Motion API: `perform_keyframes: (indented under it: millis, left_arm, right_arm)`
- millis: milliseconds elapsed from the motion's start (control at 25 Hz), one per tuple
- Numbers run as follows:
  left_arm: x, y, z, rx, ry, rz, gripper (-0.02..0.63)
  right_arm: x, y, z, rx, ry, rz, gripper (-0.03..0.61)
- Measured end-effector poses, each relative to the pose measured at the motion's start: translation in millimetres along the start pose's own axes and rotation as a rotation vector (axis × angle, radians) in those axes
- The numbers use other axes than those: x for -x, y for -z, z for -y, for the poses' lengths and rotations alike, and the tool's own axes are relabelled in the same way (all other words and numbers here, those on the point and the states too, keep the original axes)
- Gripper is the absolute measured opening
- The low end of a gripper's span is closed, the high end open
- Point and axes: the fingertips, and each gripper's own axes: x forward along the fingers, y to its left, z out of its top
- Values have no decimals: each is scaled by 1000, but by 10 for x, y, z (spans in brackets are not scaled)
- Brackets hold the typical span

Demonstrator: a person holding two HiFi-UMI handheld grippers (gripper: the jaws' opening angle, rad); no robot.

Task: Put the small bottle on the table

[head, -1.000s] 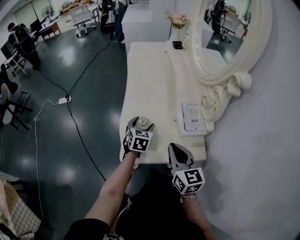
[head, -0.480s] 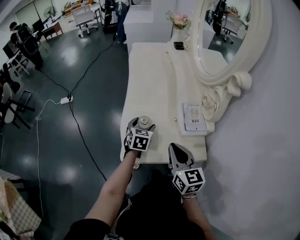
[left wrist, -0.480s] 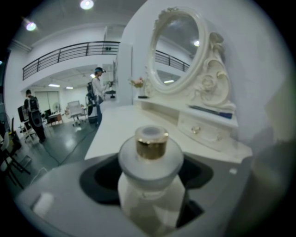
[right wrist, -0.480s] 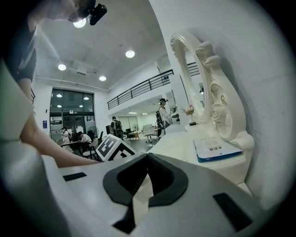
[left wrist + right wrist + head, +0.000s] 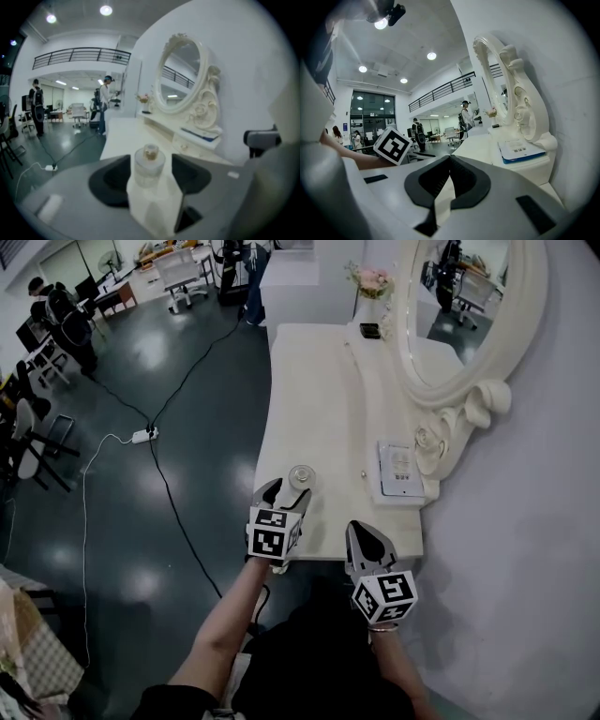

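Two grippers show in the head view, both at the near edge of the table (image 5: pixel 319 399). The left gripper (image 5: pixel 287 493) has its jaws apart, and the small bottle (image 5: pixel 301 476) stands upright on the tabletop just beyond the tips, close to the table's near left corner. The right gripper (image 5: pixel 364 532) rests to the right with nothing in it. The bottle looks delivered, so the step in hand is probably backing off. Draw the left gripper straight back along its own line with no sideways swing, since the table edge is close.

In the left gripper view the jaws have just been closing a little. The bottle (image 5: pixel 149 164) stands in line between the dark pads, which do not seem to press on it. They should close no further until the tips are past the glass. The bottle's lower part blurs into the pale tabletop, so its base and the gap to each pad are hard to make out.

In the right gripper view the jaws meet at their tips, closed on nothing. The bottle is out of frame here.
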Motion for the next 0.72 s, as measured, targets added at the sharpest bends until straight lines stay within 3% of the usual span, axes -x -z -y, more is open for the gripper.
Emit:
perform_keyframes:
  millis: [320,720]
  left_arm:
    - [442,-111,19,13,0,67,157]
    - [945,-26,-9,26,-29,102,77]
  right_arm:
    - [53,-47,-76,5,-3,20,5]
    - [139,-75,-212,23,-17,37,5]
